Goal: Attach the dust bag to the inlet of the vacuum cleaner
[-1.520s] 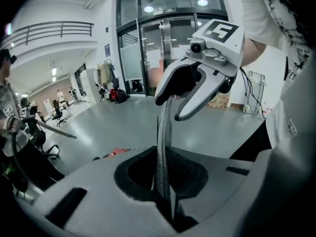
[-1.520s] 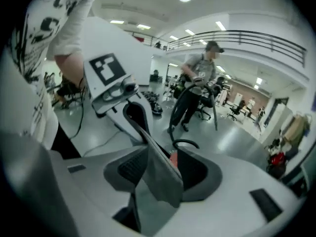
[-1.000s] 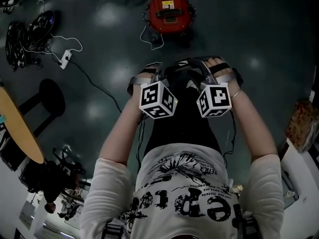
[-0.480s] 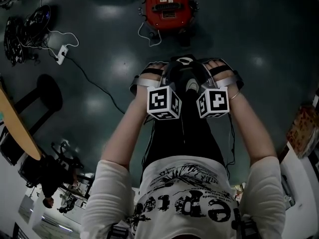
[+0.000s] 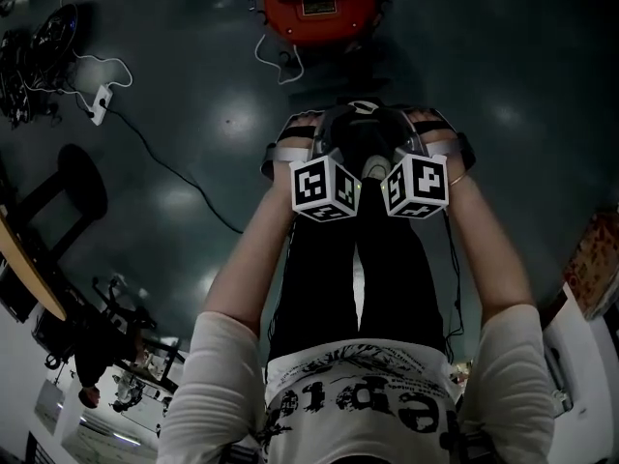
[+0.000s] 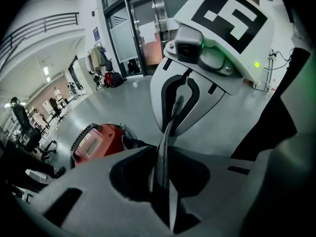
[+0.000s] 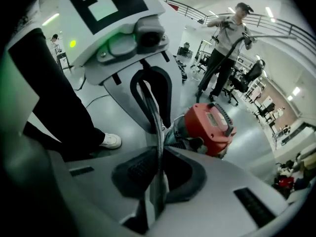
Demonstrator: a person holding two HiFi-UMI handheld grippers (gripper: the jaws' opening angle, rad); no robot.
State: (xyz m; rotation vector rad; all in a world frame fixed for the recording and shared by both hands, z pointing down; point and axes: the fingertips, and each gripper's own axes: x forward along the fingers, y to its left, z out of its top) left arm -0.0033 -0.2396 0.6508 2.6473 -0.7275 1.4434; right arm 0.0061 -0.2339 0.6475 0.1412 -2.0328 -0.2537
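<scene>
Left gripper (image 6: 162, 167): jaws pressed together. Right gripper (image 7: 158, 177): jaws have just been closing and now meet, with nothing between them. I hold the two close side by side. The red vacuum cleaner (image 5: 319, 3) sits on the floor (image 5: 174, 95), far beyond them.

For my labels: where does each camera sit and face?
Head view: on the head, facing down: arms, legs, left gripper, right gripper.
Left gripper view: on that gripper, along shut jaws toward the right gripper.
Right gripper view: on that gripper, along empty, just-closed jaws toward the left gripper, a shoe.
All share the vacuum cleaner.
</scene>
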